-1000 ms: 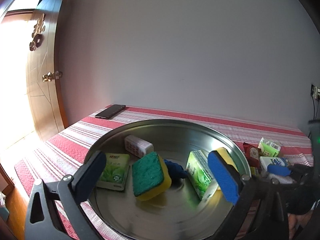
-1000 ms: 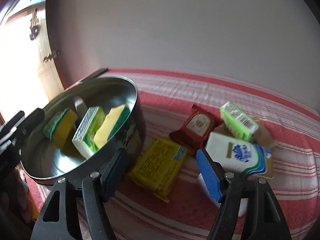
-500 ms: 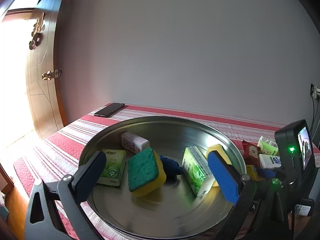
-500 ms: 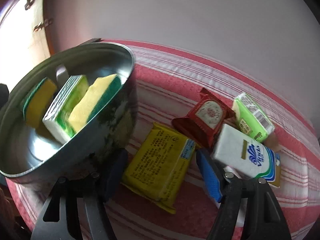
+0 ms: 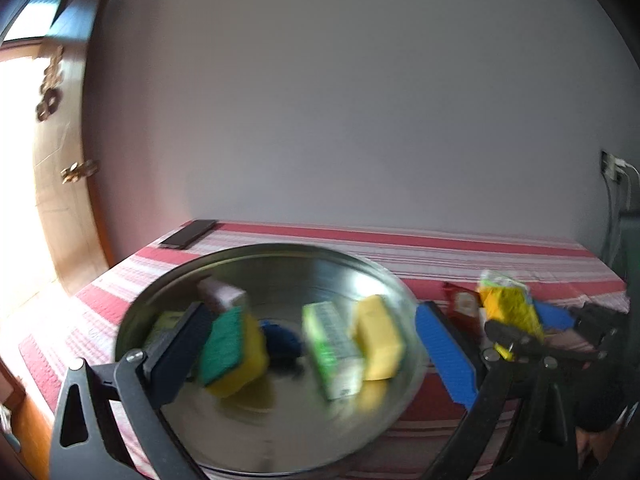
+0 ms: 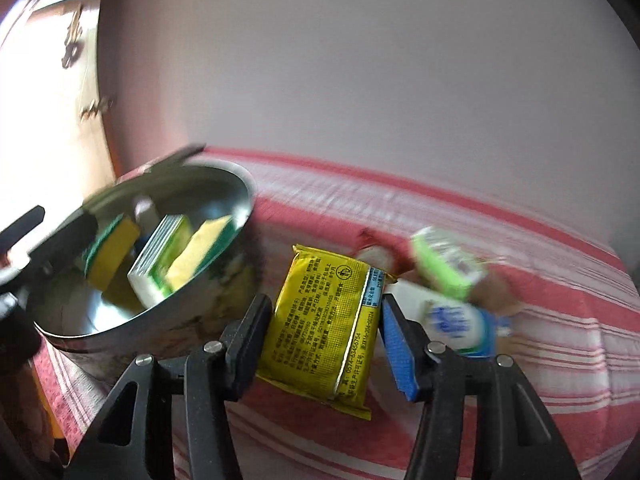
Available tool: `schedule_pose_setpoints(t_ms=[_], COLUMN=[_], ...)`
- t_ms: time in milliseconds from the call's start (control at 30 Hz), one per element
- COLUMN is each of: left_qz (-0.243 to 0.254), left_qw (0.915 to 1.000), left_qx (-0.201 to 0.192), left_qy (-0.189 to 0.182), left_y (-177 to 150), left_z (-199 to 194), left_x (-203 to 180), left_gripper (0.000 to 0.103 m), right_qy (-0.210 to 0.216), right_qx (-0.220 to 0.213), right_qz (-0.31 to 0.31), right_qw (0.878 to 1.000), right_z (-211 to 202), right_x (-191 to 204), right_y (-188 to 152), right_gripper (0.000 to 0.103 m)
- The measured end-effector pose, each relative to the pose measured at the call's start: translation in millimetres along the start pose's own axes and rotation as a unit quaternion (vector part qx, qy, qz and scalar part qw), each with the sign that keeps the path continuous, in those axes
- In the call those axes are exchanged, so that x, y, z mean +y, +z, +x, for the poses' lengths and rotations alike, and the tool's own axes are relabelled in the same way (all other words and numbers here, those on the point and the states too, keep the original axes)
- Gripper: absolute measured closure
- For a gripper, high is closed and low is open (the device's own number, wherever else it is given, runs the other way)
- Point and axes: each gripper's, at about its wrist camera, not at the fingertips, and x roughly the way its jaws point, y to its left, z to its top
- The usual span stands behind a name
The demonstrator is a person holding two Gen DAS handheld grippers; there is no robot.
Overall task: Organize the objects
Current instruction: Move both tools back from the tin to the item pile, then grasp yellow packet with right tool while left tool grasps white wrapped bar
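My right gripper (image 6: 324, 308) has its jaws closing on a yellow packet (image 6: 324, 320). Both pads touch its sides, and it stays sharp while the table behind blurs. The left wrist view shows the same yellow packet (image 5: 508, 308) raised at the right. A steel bowl (image 6: 192, 320) stands just left of it on the red striped cloth. My left gripper (image 5: 310, 316) is open wide in front of the steel bowl (image 5: 280, 248) and grips nothing. Inside lie a green-topped sponge (image 5: 232, 348), a green tissue box (image 5: 328, 348), a yellow sponge (image 5: 378, 344) and a small white box (image 5: 224, 294).
Behind the yellow packet lie a red sachet (image 6: 380, 248), a light green box (image 6: 444, 268) and a white and blue tissue pack (image 6: 456, 324). A black phone (image 5: 188, 234) rests at the table's far left corner. A wooden door (image 5: 60, 200) is on the left.
My right gripper came forward around the yellow packet, narrowed onto it and raised it. The left gripper's view slid right, so the bowl now sits further left in its frame.
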Motion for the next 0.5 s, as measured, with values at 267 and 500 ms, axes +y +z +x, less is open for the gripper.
schedule_pose_setpoints(t_ms=[267,500], left_qz=[0.061,0.115], left_qw=[0.9940,0.9788], left_qx=[0.019,0.076], left_qy=[-0.088,-0.151], left_y=[-2,-10], left_z=[1,20], left_x=[-79,-125], left_gripper=[0.000,0.000], right_qy=[-0.049,-0.074], right_qx=[-0.028,-0.025], right_qz=[0.067,0.104], right_qw=[0.996,0.991], right_z=[-30,-36], right_x=[-70,-107], right_y=[-5,-14], right_gripper=[0.046,0.046])
